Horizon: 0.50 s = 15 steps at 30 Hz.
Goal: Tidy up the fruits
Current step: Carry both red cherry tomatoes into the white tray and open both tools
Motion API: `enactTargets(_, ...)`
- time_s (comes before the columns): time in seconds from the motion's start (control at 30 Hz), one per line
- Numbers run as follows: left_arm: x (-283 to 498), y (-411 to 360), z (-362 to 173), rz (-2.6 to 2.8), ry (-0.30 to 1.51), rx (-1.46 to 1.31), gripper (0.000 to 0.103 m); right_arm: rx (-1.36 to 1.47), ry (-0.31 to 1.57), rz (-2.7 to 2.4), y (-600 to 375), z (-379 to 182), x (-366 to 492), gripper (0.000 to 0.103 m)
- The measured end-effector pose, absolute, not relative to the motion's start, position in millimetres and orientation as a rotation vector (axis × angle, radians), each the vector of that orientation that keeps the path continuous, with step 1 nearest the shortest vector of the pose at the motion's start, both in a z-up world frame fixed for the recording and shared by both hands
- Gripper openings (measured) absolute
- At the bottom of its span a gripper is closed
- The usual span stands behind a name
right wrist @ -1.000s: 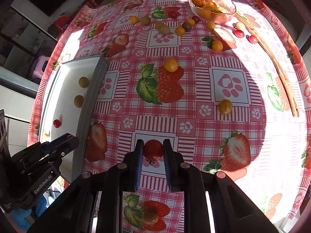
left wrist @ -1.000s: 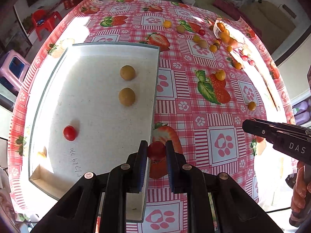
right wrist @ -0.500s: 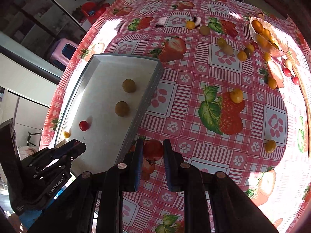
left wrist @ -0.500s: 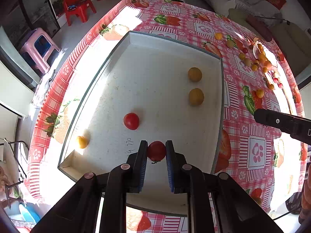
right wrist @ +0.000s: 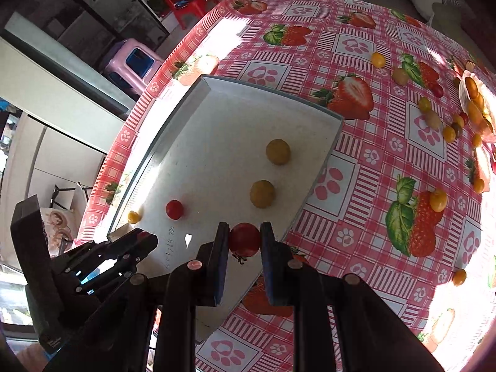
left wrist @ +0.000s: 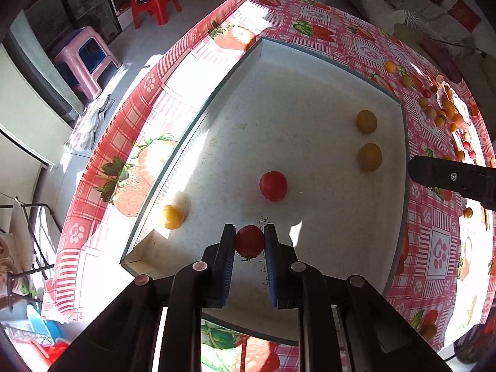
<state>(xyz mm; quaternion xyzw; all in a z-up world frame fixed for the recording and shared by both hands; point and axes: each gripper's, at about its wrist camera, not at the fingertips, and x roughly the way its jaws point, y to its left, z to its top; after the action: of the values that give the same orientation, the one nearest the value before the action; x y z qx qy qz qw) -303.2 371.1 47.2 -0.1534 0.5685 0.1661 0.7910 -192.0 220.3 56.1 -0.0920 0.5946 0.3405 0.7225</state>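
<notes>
My left gripper (left wrist: 249,241) is shut on a red cherry tomato (left wrist: 249,240) and holds it over the near part of the white tray (left wrist: 310,62). In the tray lie a red tomato (left wrist: 273,185), two yellow-brown fruits (left wrist: 366,121) (left wrist: 369,156) and a small yellow one (left wrist: 172,216) in the near left corner. My right gripper (right wrist: 245,241) is shut on another red tomato (right wrist: 245,239) above the tray's (right wrist: 336,133) near right edge. The left gripper (right wrist: 136,245) shows at the left of the right wrist view.
Several loose yellow, orange and red fruits (right wrist: 438,200) lie on the strawberry-print tablecloth (right wrist: 356,46). A glass bowl (right wrist: 472,99) of orange fruits stands at the far right. The table's left edge drops to the floor, with a pink stool (left wrist: 86,59) and red chair (left wrist: 152,0) beyond.
Both grippers moved left with their tomatoes: the left one from the tray's right rim to over the tray's near part, the right one from the tablecloth to the tray's right edge.
</notes>
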Motion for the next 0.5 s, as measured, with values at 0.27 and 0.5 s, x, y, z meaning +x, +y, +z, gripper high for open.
enactTargets(0.27, -299.3, 376.2, 29.7, 0.38, 1.244, -0.322, 0.02, -0.257, 1.369, 0.764, 249.0, 28.3, -192.6, 0.022)
enactTargets(0.5, -295.8, 371.2, 25.8, 0.379, 1.236, -0.257, 0.021, -0.309, 1.406, 0.739, 260.9, 0.8, -193.3, 0.022)
